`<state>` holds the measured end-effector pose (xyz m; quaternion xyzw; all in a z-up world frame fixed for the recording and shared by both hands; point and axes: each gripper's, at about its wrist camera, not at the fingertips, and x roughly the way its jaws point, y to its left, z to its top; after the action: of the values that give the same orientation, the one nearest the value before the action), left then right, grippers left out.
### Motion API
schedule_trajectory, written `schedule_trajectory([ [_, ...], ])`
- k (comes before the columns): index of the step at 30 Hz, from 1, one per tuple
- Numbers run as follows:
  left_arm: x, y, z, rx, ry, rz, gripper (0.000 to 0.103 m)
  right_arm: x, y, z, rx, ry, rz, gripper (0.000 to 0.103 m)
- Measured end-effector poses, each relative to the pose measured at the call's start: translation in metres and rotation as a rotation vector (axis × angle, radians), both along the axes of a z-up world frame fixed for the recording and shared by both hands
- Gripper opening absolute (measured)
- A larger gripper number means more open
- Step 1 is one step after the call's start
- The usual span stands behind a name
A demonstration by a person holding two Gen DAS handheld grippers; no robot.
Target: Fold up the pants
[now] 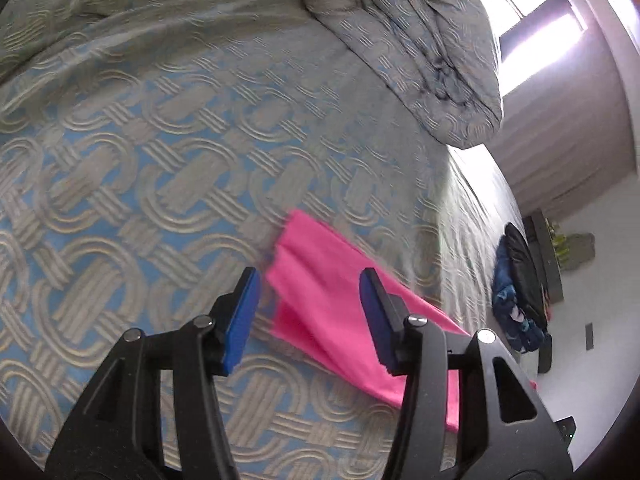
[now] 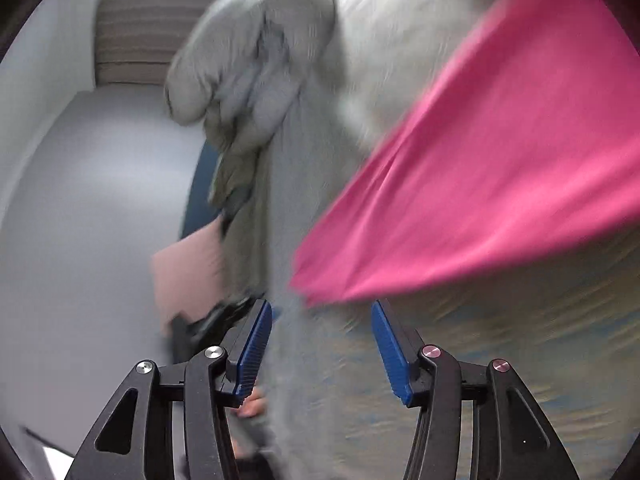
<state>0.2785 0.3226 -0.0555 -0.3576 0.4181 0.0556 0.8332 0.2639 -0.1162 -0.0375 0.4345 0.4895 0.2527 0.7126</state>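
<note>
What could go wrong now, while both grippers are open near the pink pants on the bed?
1. The pink pants lie near the bed's edge; a pull could slide them off.
2. The left gripper may pinch the patterned bedspread along with the layers.
3. The right view is blurred, so the right gripper may miss.

Open bedspread: the patterned bedspread point(image 1: 140, 168) lay flat and bare across the left and centre of the left wrist frame.
Obstacle, upper right: a bunched duvet point(image 1: 420, 52) rose there.
Obstacle, lower centre: pink pants point(image 1: 320, 280) lay ahead of the wide-open left gripper point(image 1: 308, 312).
Right wrist view: heavily blurred; pants point(image 2: 500, 168) filled the right side.
</note>
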Motion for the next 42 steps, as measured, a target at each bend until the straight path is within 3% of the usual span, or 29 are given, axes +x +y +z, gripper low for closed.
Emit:
schedule_trajectory([
  [3, 0.001, 0.010, -0.012, -0.035, 0.032, 0.034, 0.052, -0.006, -0.044, 0.002, 0.004, 0.007, -0.029, 0.054],
  [6, -0.001, 0.024, -0.038, -0.176, 0.054, 0.065, 0.052, -0.019, -0.056, 0.001, -0.026, -0.007, -0.027, 0.054],
  [9, 0.001, 0.029, -0.055, -0.253, 0.053, 0.077, 0.052, -0.024, -0.051, -0.009, 0.007, 0.013, -0.019, 0.054],
  [14, 0.012, 0.026, -0.059, -0.376, -0.001, 0.045, 0.052, -0.024, -0.020, -0.031, 0.044, 0.074, 0.042, 0.054],
  [17, 0.022, 0.023, -0.069, -0.439, 0.009, 0.025, 0.034, -0.026, -0.010, -0.041, 0.055, 0.102, 0.061, 0.054],
  [19, 0.025, 0.021, -0.074, -0.444, 0.023, 0.028, 0.006, -0.030, -0.009, -0.046, 0.064, 0.124, 0.060, 0.054],
  [25, 0.010, 0.026, -0.049, -0.453, -0.039, 0.028, 0.006, -0.036, -0.014, -0.045, 0.048, 0.127, 0.044, 0.054],
  [33, 0.001, 0.044, 0.001, -0.323, -0.093, 0.013, 0.006, -0.043, -0.014, -0.044, 0.066, 0.139, 0.042, 0.054],
  [35, 0.003, 0.048, -0.002, -0.257, -0.063, -0.010, 0.009, -0.043, -0.012, -0.045, 0.061, 0.144, 0.044, 0.054],
  [39, 0.013, 0.057, -0.036, -0.289, -0.016, -0.085, 0.037, -0.040, -0.006, -0.043, 0.030, 0.135, 0.069, 0.054],
  [42, 0.019, 0.057, -0.058, -0.288, -0.006, -0.158, 0.037, -0.034, 0.004, -0.039, -0.022, 0.111, 0.107, 0.054],
])
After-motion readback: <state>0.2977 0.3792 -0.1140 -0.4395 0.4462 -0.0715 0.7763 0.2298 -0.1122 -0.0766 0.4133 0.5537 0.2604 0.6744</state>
